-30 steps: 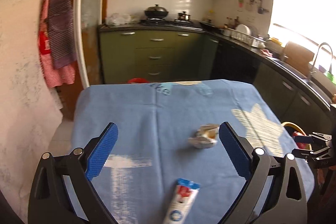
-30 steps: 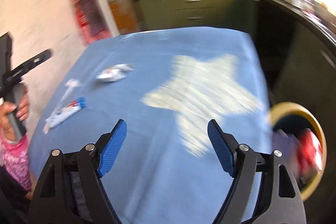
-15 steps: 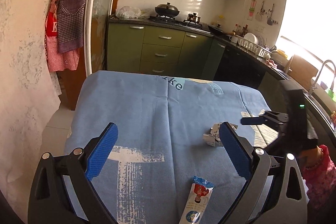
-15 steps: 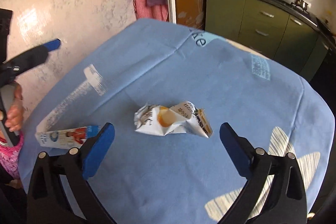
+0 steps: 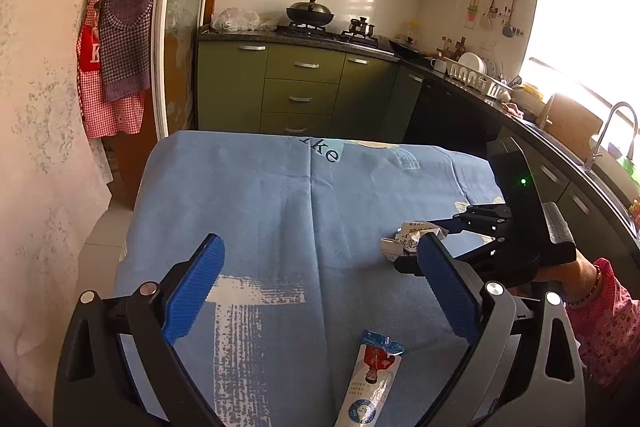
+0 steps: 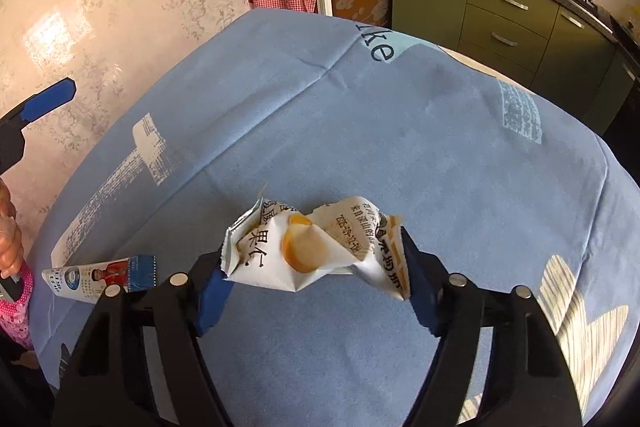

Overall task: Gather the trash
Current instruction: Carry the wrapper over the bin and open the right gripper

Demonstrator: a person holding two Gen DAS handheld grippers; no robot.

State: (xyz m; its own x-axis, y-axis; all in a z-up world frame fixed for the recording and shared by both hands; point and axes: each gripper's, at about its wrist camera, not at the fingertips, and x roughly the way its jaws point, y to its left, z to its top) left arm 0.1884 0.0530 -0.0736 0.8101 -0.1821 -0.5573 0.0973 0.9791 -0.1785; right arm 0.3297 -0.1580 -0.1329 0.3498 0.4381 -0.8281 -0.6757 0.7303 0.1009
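A crumpled white snack wrapper [image 6: 316,247] with black print and an orange patch lies on the blue tablecloth [image 6: 360,131]. My right gripper [image 6: 312,283] has its blue pads against both ends of it and is shut on it. The wrapper also shows in the left wrist view [image 5: 408,239], with the right gripper [image 5: 432,243] around it. A flat white and blue sachet [image 5: 372,379] lies near the table's front edge, below my open, empty left gripper [image 5: 320,287]. The sachet also shows in the right wrist view [image 6: 100,277].
Green kitchen cabinets [image 5: 300,87] and a stove with a wok [image 5: 310,13] stand beyond the table. A counter with a dish rack [image 5: 476,79] and a sink tap [image 5: 612,123] runs along the right. Aprons [image 5: 116,39] hang on the left wall.
My right gripper has moved in onto the crumpled wrapper and closed on it. My left gripper stays open and has shifted only a little.
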